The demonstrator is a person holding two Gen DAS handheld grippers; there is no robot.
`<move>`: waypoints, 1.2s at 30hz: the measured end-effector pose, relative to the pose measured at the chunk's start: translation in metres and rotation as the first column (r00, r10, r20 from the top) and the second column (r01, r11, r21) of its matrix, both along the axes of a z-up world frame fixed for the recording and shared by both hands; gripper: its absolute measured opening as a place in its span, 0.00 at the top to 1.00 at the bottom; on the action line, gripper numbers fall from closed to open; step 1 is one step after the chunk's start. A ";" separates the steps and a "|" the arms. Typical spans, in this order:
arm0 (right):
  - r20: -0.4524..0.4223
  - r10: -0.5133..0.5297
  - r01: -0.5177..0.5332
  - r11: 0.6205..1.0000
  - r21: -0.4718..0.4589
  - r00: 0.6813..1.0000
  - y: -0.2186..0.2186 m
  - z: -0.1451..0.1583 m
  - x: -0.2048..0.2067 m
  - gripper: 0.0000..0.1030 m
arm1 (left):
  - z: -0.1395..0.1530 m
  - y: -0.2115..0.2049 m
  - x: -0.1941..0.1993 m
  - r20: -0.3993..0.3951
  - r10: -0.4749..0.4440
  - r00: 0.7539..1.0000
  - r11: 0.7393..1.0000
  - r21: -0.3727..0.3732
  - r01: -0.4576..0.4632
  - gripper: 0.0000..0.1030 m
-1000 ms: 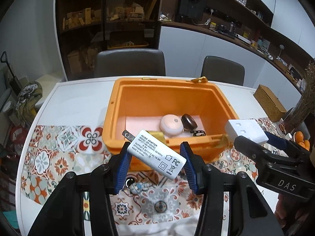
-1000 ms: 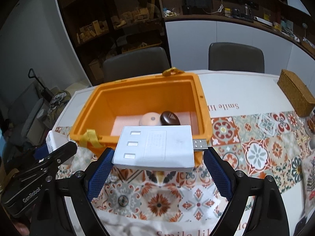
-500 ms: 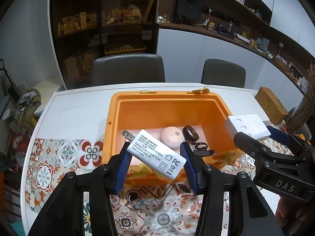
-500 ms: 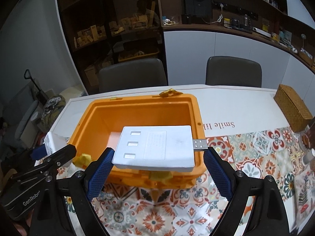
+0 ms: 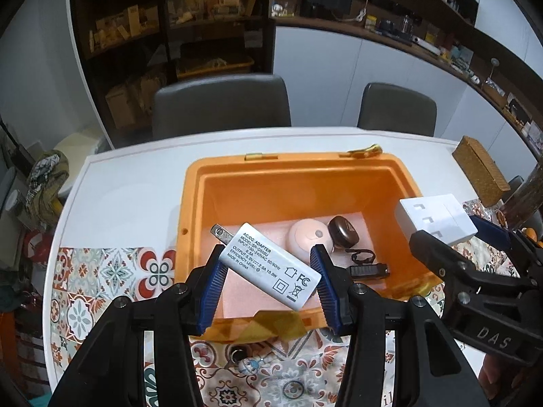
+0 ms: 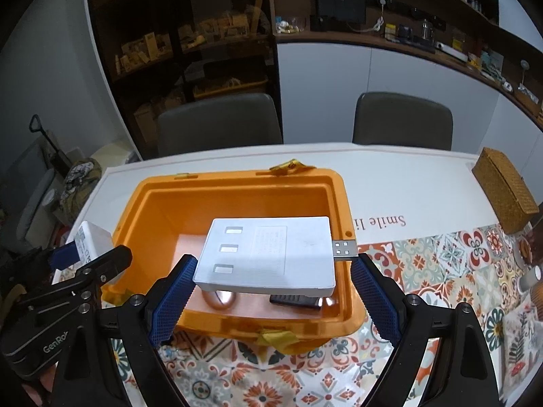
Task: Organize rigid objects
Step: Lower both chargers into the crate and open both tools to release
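Note:
An open orange bin (image 5: 292, 166) stands on the table. My left gripper (image 5: 268, 264) is shut on a white AC/DC adapter (image 5: 271, 264), which lies slantwise between the blue pads above the bin's near left part. On the pink floor of the bin lie a pink round case (image 5: 307, 235), a dark brown round thing (image 5: 343, 230) and a small black device (image 5: 368, 270). My right gripper (image 6: 273, 264) is shut on a flat white USB hub (image 6: 268, 254), held level over the bin (image 6: 237, 176); its plug sticks out to the right. In the left wrist view the hub (image 5: 436, 218) hangs over the bin's right rim.
A patterned tile cloth (image 6: 424, 257) covers the near table. A woven brown box (image 6: 505, 186) sits at the far right. A small keyring charm (image 5: 246, 364) lies on the cloth before the bin. Two grey chairs stand behind the table.
Both grippers have moved forward with their loads, from in front of the bin's near wall to above its inside. Neither grip has changed.

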State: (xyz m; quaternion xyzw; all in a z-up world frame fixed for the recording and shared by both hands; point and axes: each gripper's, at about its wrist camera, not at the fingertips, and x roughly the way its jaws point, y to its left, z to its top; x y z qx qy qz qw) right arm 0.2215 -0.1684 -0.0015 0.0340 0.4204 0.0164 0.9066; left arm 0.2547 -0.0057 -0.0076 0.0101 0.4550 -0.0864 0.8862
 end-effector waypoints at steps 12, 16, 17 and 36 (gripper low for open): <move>-0.067 -0.030 0.028 0.999 -0.038 0.997 -0.004 -0.022 0.012 0.11 | -0.027 -0.018 0.020 -0.061 -0.025 0.998 0.998 0.059 0.029 0.51; -0.082 -0.038 0.036 0.999 -0.035 0.996 -0.007 -0.026 0.014 0.11 | -0.033 -0.020 0.024 -0.074 -0.016 0.997 0.995 0.095 0.023 0.51; -0.083 -0.041 0.038 0.999 -0.035 0.996 -0.008 -0.026 0.014 0.11 | -0.034 -0.019 0.025 -0.077 -0.011 0.997 0.995 0.095 0.018 0.51; -0.099 0.035 -0.038 0.999 -0.023 0.994 0.018 -0.033 0.022 0.11 | -0.019 0.034 -0.006 -0.072 0.170 0.983 0.982 0.094 -0.163 0.20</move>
